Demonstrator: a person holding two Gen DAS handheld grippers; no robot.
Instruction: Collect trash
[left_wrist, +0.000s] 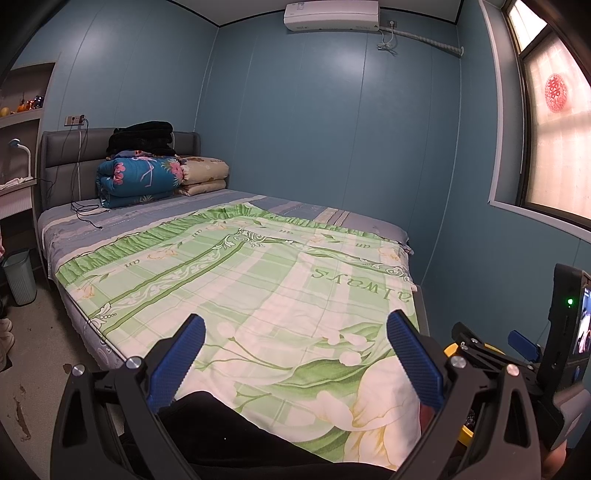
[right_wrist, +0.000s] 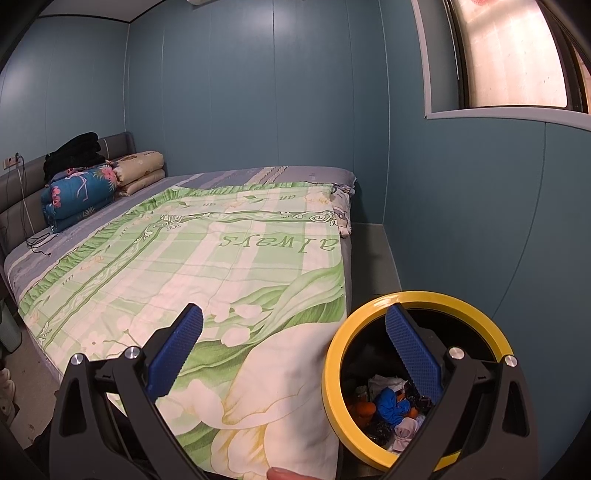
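A bin with a yellow rim (right_wrist: 334, 369) stands on the floor at the bed's near right corner. It holds several crumpled pieces of trash (right_wrist: 391, 404), blue, white, orange and pink. My right gripper (right_wrist: 293, 347) is open and empty, its right finger over the bin's mouth and its left finger over the bed. My left gripper (left_wrist: 295, 350) is open and empty above the foot of the bed (left_wrist: 258, 280). The right gripper's body (left_wrist: 517, 354) and a bit of the yellow rim (left_wrist: 451, 349) show at the right of the left wrist view.
The bed carries a green floral cover (right_wrist: 207, 258), folded quilts (left_wrist: 144, 177) and a black blanket at the headboard, and a cable (left_wrist: 86, 212). A pale ribbed bin (left_wrist: 18, 277) stands on the floor left of the bed. Blue walls and a window (left_wrist: 557, 140) close the right side.
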